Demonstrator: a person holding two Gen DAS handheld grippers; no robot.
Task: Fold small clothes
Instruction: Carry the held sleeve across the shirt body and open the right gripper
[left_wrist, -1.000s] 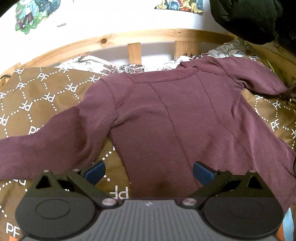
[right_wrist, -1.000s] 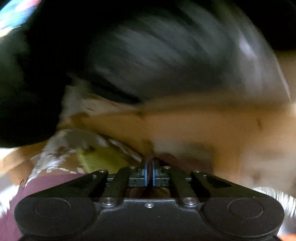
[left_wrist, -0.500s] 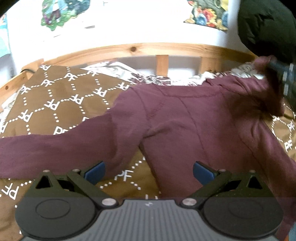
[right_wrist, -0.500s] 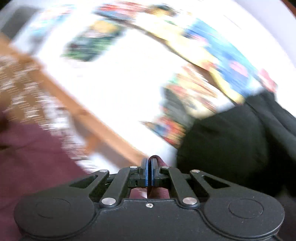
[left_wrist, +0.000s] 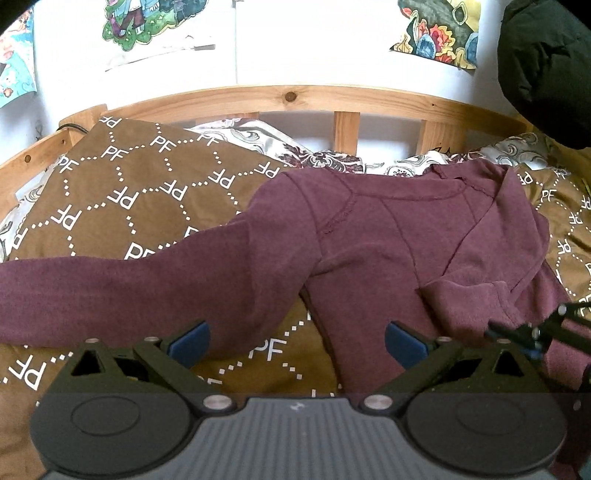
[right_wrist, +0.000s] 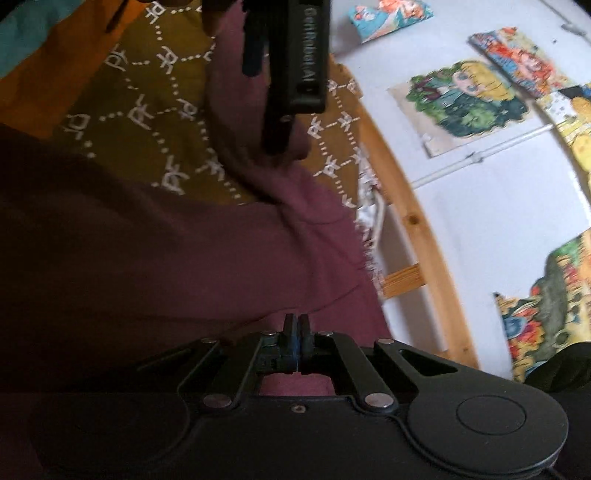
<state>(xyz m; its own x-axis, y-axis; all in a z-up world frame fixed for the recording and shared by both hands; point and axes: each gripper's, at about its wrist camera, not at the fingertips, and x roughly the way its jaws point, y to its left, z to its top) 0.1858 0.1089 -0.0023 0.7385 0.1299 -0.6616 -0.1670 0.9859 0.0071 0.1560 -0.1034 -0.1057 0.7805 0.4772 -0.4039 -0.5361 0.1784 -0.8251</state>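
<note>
Folded-over sleeve (left_wrist: 469, 295) now hides right gripper (right_wrist: 294, 325) pinch.

Your left matte black hand-held gripper (left_wrist: 295, 341) has blue rectangular finger pads (left_wrist: 188, 341), silver pivot screws and a ribbed grey centre panel. Your right black hand-held gripper (right_wrist: 295, 326) shows blue pad edges, silver screws and round embossed discs.

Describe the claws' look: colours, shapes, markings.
Left claw: matte black, two round hubs, triangular cut-outs in the linkage arms, silver pivot screws, blue fingertip pads, grey ribbed centre plate. Right claw: same black body, hubs and screws, thin blue strip between the fingers. Embossed lettering shows on the left one's side, unreadable.
</note>
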